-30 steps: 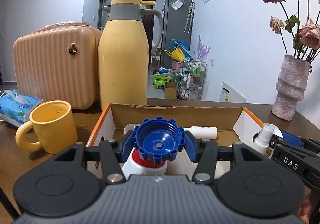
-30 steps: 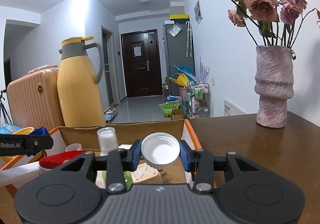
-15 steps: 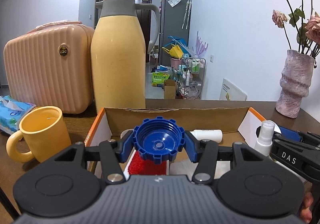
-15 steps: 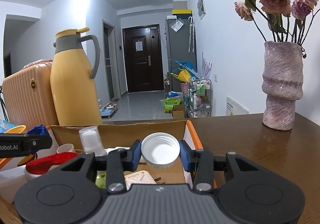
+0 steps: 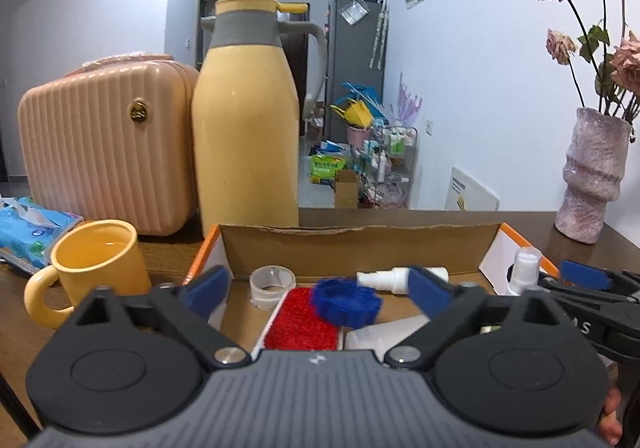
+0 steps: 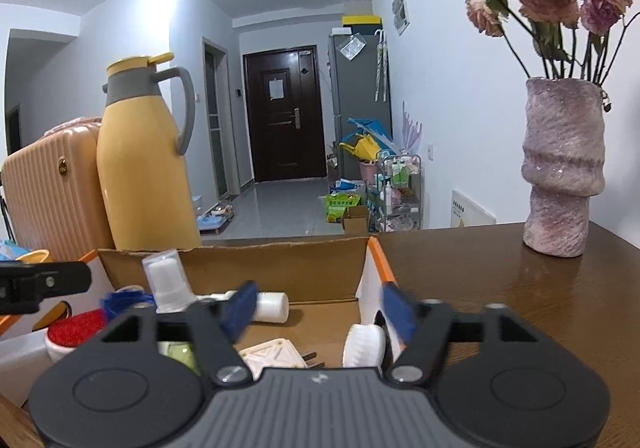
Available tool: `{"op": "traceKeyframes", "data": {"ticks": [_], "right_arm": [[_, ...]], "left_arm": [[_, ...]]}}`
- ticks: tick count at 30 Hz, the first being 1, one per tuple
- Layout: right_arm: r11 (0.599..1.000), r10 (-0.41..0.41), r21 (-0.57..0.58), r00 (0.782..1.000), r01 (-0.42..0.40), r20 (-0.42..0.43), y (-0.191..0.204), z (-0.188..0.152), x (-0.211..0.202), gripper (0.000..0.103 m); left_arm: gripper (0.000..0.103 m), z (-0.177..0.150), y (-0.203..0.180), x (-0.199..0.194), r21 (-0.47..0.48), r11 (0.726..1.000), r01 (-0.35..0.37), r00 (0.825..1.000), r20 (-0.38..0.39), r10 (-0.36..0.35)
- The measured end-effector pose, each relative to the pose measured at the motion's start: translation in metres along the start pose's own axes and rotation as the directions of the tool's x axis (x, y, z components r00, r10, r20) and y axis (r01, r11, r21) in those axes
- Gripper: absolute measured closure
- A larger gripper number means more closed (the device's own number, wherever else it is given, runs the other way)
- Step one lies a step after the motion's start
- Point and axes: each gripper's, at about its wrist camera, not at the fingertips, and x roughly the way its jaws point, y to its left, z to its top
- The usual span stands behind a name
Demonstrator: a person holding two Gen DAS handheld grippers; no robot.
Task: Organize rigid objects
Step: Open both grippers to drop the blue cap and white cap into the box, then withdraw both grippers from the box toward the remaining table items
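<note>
Over the open cardboard box (image 5: 360, 244) on the brown table (image 6: 520, 288), both grippers were letting go. The left gripper (image 5: 316, 288) had its jaws opening wide, and the blue cap (image 5: 346, 304) sat blurred and untouched between them, just above the red-topped container (image 5: 302, 322), apparently dropping in to join the sorted items. The right gripper (image 6: 320, 308) was likewise opening, its white cap (image 6: 362, 346) free of the pads and tipped on edge by the box's right wall. A tape roll (image 5: 272, 286), a lying spray bottle (image 5: 400, 276) and an upright spray bottle (image 6: 166, 280) crowded the box floor, leaving little room. Beyond the far edge stood a yellow jug (image 5: 246, 119) and pink case (image 5: 104, 143); a yellow mug (image 5: 92, 268) sat left, a vase (image 6: 560, 167) right.
</note>
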Motion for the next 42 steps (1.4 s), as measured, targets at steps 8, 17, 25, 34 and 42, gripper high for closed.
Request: {"op": "traceKeyframes", "data": {"ticks": [8,17,25,34,42], "right_arm": [[1.000,-0.012,0.024,1.000,0.011,0.028,-0.003,0.000,-0.004,0.001],[0.998,-0.033,0.046,0.998,0.030,0.049,-0.006,0.000,-0.012,0.000],[0.997,-0.058,0.060,0.994,0.053,0.088,-0.010,0.001,-0.026,0.000],[0.994,-0.085,0.073,0.988,0.076,0.127,-0.019,-0.008,-0.055,0.000],[0.996,-0.086,0.042,0.987,0.081,0.138,-0.015,-0.021,-0.085,0.000]], "left_arm": [[0.000,0.000,0.002,0.001,-0.004,1.000,-0.023,1.000,-0.004,0.023],[0.000,0.000,0.004,-0.003,-0.016,1.000,-0.019,1.000,0.005,0.019],[0.000,-0.002,0.006,-0.013,-0.025,0.999,-0.027,0.999,0.030,0.027],[0.000,-0.009,0.013,-0.037,-0.033,0.999,-0.030,0.998,0.062,0.032],[0.000,-0.020,0.022,-0.059,-0.033,0.999,-0.036,0.997,0.066,0.038]]}}
